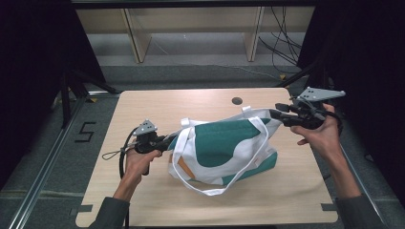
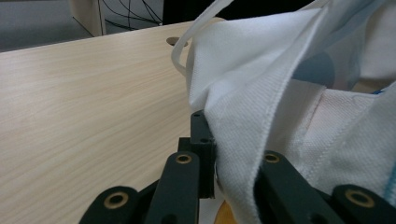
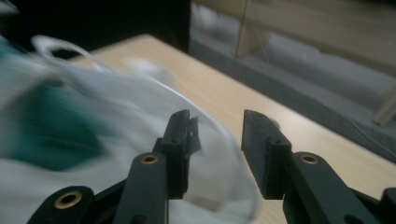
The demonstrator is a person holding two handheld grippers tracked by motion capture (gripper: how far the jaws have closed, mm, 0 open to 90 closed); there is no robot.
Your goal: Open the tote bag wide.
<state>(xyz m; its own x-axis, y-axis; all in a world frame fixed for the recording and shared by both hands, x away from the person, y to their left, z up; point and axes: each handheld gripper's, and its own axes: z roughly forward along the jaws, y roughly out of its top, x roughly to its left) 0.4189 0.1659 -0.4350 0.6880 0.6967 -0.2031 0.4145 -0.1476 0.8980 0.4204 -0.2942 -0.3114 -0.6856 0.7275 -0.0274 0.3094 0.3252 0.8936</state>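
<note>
The tote bag (image 1: 224, 148) is coarse woven white and green cloth, matt, lying on a smooth pale wood-grain table (image 1: 157, 102).

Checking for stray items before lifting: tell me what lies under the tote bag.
The tote bag rests directly on the wooden table; one white strap spills onto bare wood in front. Anything beneath the bag's body is covered by fabric.

The right gripper (image 3: 217, 140) shows its two black jaws standing apart with a clear gap and nothing pressed between them. Below and to the left lies a blurred white and teal fabric tote bag (image 3: 60, 135), its white edge curving under the jaws. Beyond stretches the light wooden table (image 3: 224, 93), with grey floor (image 3: 299, 60) behind.
</note>
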